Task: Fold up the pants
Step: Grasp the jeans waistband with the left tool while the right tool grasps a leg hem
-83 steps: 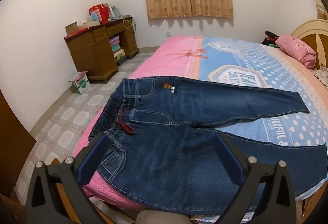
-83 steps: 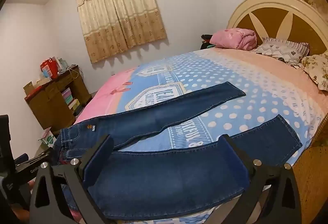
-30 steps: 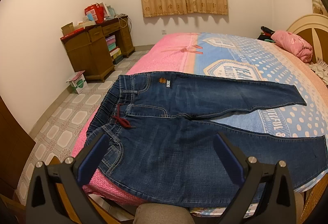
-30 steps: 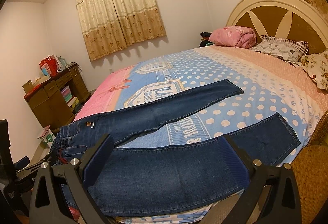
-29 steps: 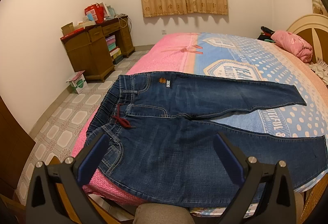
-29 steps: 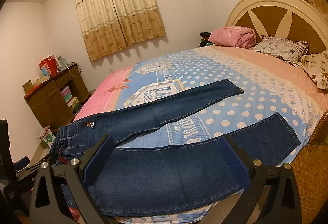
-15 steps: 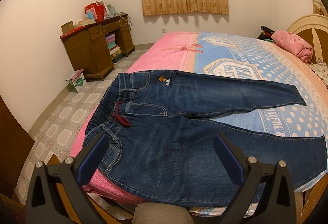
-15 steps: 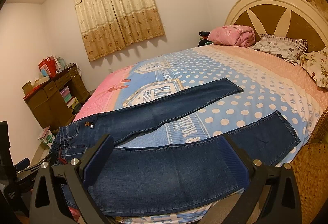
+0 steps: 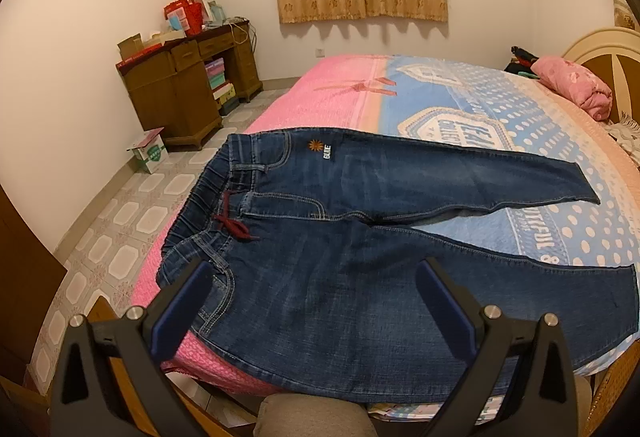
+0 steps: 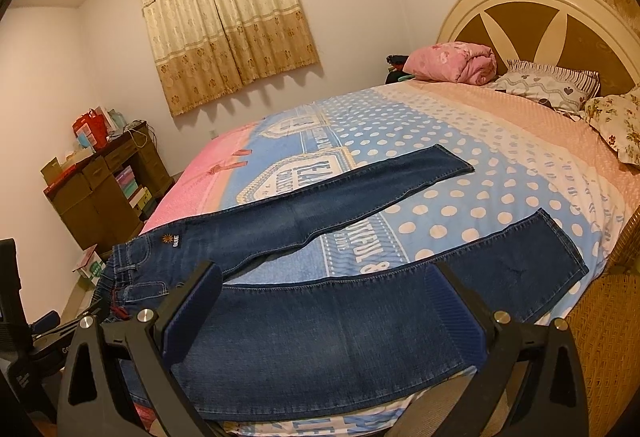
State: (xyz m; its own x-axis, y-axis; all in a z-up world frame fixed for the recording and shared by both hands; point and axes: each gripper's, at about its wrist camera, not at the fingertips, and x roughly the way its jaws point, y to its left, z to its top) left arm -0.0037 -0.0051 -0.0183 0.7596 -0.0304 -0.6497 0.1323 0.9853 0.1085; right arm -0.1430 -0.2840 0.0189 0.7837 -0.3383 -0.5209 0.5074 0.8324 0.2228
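Observation:
Dark blue jeans [image 9: 332, 237] lie flat on the bed, waistband with a red drawstring at the left, both legs spread apart toward the right. My left gripper [image 9: 316, 301] is open and empty, held above the near hip. In the right wrist view the jeans [image 10: 320, 325] stretch across the bed's near edge. My right gripper [image 10: 320, 305] is open and empty, held above the near leg. The left gripper's body shows at the far left of the right wrist view [image 10: 24, 337].
The bed [image 9: 440, 109] has a pink and blue dotted cover. A pink bundle [image 10: 452, 63] and pillows [image 10: 556, 87] lie by the headboard [image 10: 536, 21]. A wooden desk [image 9: 184, 85] and a small box [image 9: 150, 153] stand on the tiled floor at left.
Both grippers have drifted only slightly. The jeans lie as before. Both grippers stay open.

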